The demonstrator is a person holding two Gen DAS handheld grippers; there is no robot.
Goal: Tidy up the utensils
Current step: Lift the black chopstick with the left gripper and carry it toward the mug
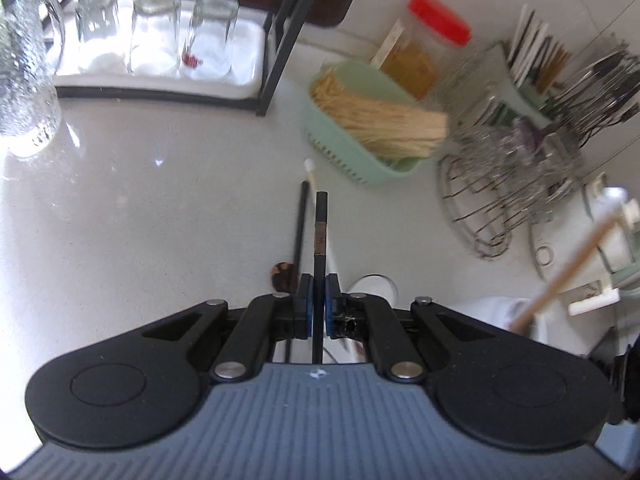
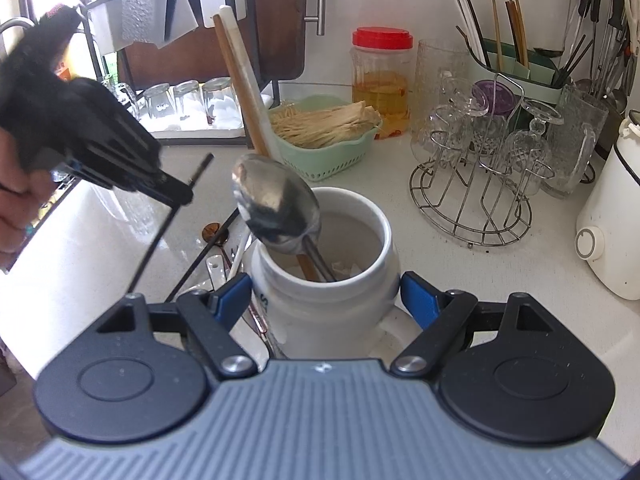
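Observation:
My left gripper (image 1: 319, 292) is shut on a black chopstick (image 1: 321, 232), held up off the white counter; the right wrist view shows this gripper (image 2: 180, 196) at the upper left with the chopstick (image 2: 160, 236) slanting down from it. Below it on the counter lie another black chopstick (image 1: 301, 220), a small brown spoon (image 2: 212, 232) and a white ceramic spoon (image 2: 216, 268). My right gripper (image 2: 324, 296) is shut on a white ceramic jar (image 2: 320, 320). The jar holds a metal spoon (image 2: 276, 204) and long wooden and white handles (image 2: 244, 84).
A green basket of thin sticks (image 2: 324, 132) and a red-lidded jar (image 2: 380, 80) stand behind. A wire rack of glasses (image 2: 480, 184), a green utensil holder (image 2: 516, 64) and a white appliance (image 2: 612, 208) stand right. A tray of upturned glasses (image 1: 160, 40) and a glass pitcher (image 1: 24, 80) stand left.

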